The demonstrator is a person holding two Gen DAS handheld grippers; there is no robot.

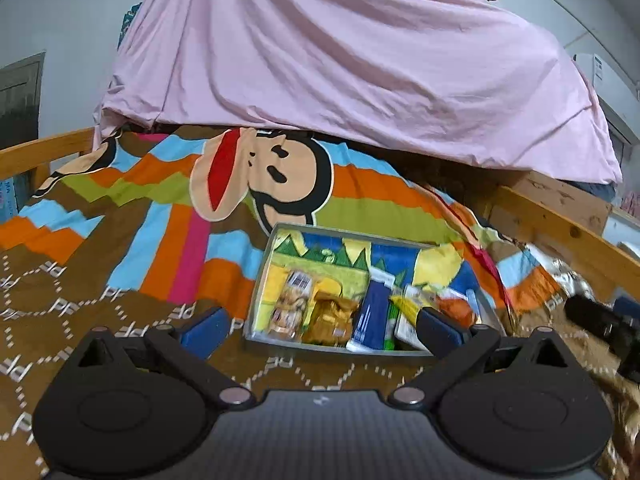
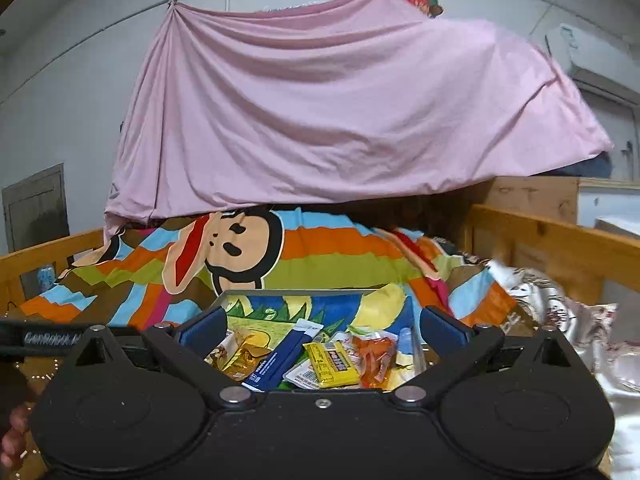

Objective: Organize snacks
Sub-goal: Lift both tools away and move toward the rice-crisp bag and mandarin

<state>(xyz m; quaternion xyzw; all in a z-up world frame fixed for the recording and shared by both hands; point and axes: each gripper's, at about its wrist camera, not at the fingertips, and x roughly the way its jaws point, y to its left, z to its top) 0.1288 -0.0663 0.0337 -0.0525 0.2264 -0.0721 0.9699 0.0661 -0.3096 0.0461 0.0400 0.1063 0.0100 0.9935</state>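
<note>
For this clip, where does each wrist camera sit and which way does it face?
Left wrist: sits behind the open left gripper, facing slightly down across the bedspread at the snack tray; the right gripper shows blurred at the right edge.
Right wrist: sits behind the open right gripper, directly over the tray's near edge; the other gripper and a hand show at left.
Shared: tray, blue stick packet, pink sheet, wooden bed rail.

Bedspread (image 1: 60,304) repeats "PF"; black bar (image 2: 44,338) reads "GenRobot"

A bedroom — wooden-railed bed (image 2: 560,236), cartoon quilt (image 2: 320,256), pink sheet (image 2: 320,120) hung overhead.
</note>
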